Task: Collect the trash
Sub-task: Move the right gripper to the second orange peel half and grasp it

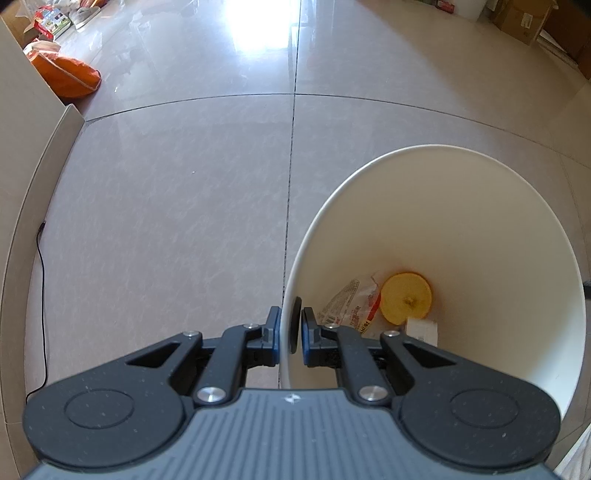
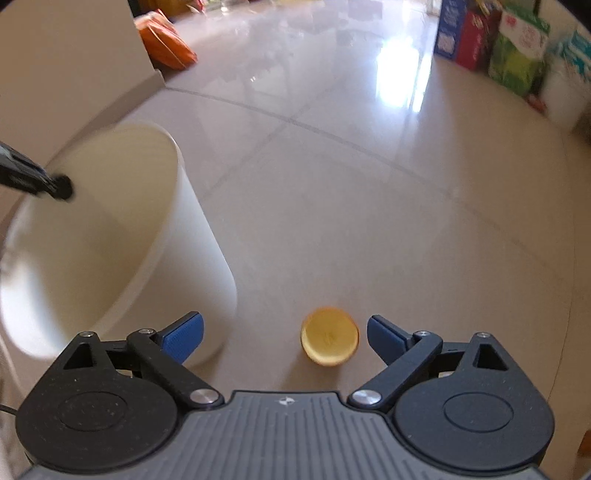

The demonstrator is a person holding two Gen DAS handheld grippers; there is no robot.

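A white trash bin (image 1: 461, 206) stands on the tiled floor. My left gripper (image 1: 290, 328) is shut on its near rim, one finger outside and one inside. Down in the bin lie an orange peel half (image 1: 406, 297), a crumpled wrapper (image 1: 351, 304) and a small white box (image 1: 423, 330). In the right wrist view the same bin (image 2: 155, 236) stands at the left, with the left gripper's fingertip (image 2: 61, 186) on its rim. Another orange peel half (image 2: 329, 340) lies on the floor just ahead of my right gripper (image 2: 284, 338), which is open around it and apart from it.
A beige wall or cabinet (image 1: 22, 155) runs along the left, with a black cable (image 1: 42, 295) at its foot. An orange bag (image 1: 66, 75) lies on the floor beyond it. Cardboard boxes (image 1: 524, 18) sit at the far right; coloured packages (image 2: 517, 48) line the right side.
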